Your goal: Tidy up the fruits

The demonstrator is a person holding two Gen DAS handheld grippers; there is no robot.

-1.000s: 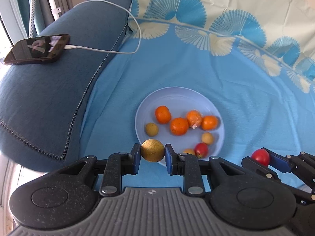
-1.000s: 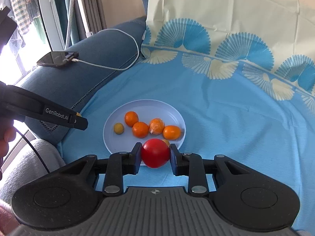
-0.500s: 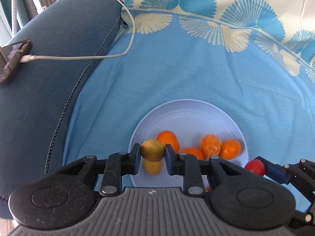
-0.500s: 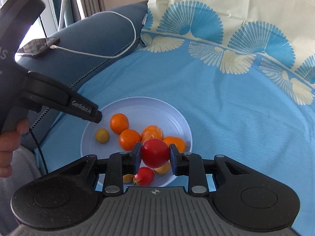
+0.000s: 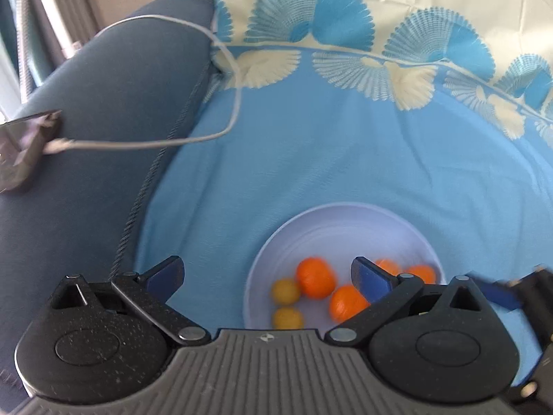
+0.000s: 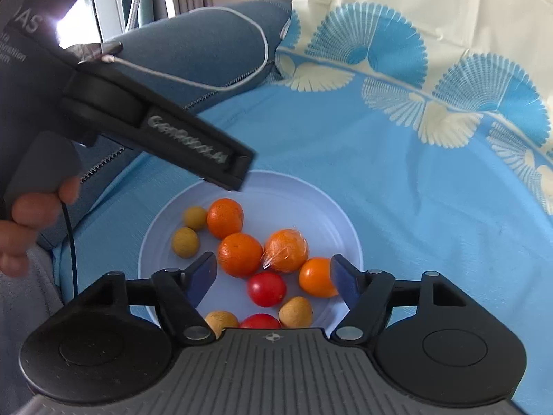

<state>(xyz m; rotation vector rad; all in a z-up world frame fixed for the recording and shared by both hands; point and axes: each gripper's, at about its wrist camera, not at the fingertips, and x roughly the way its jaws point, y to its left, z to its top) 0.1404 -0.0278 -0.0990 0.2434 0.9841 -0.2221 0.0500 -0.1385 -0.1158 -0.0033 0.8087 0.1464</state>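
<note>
The round pale lavender plate [image 6: 349, 238] is seen at the lower centre of the right wrist view, on the light blue patterned cloth [image 6: 397, 173]. Orange mandarins [image 6: 225, 217], small yellow-brown round fruits [image 6: 185, 242] and two red tomatoes [image 6: 266, 288] are gathered on it. The right gripper [image 6: 273, 276] is opening above the plate, nothing pinched between its blue pads. The left gripper [image 5: 268, 273] is likewise spreading wide and empty. A dark phone [image 5: 24, 145] is seen at the left edge.
</note>
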